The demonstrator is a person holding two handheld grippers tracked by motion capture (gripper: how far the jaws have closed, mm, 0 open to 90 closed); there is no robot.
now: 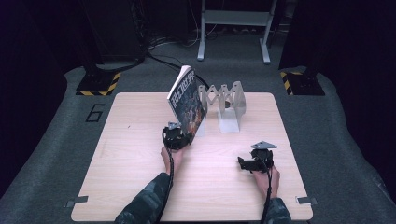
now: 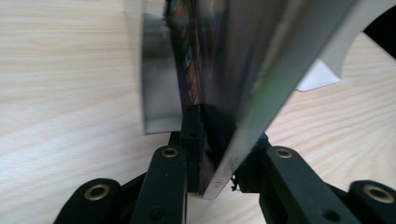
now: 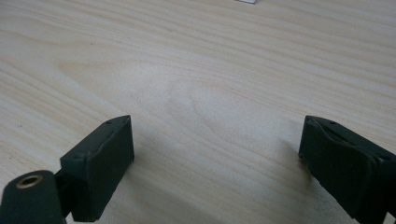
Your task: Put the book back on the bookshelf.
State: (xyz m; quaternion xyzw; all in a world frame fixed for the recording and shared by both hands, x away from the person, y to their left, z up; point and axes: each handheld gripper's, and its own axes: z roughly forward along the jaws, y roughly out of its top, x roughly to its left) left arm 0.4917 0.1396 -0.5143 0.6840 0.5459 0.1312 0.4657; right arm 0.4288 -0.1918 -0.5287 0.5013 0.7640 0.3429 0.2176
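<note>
On the left side of the counter (image 1: pixel 130 154), the left hand-held gripper (image 1: pixel 180 136) is clamped on the bottom corner of a book (image 1: pixel 187 95). In the left gripper view, its two black jaws squeeze the book (image 2: pixel 224 93) from both sides, with the cover on one side and the pale page edge on the other. The book stands up and leans, with its top tipped away from the person and to the left. Its long side runs up and away from the hand-held gripper, so the book sits right above and ahead of that hand.

Just to the right of the book is a grey metal book rack (image 1: pixel 224 105) with zigzag dividers. The book's low edge is near the rack's left end. I think the next move is to tip the book into a slot there. The left hand is much nearer to the rack.

The cover has white letters on a dark picture, but they are too small to read.

Farther right, the right hand-held gripper (image 1: pixel 254 163) rests low near the counter (image 3: pixel 196 70), with its jaws wide apart and nothing between them.
</note>
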